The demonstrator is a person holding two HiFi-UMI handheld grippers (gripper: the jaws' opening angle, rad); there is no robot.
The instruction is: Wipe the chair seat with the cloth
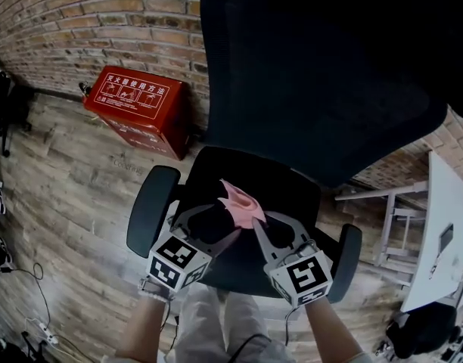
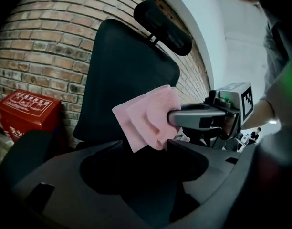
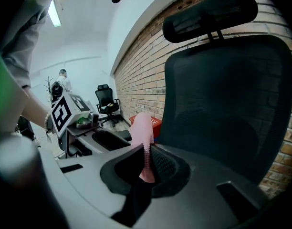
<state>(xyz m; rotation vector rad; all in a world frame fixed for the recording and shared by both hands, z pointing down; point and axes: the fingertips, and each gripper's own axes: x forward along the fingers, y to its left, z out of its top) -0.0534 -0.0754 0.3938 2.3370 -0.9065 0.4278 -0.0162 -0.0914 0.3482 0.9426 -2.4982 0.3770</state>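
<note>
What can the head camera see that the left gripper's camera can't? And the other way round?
Only the head view shows the marker cube on the left gripper and the person's legs below the chair. Only the left gripper view shows the chair's headrest up on top. Both show the pink cloth pinched in the right gripper, the red box and the brick wall.
</note>
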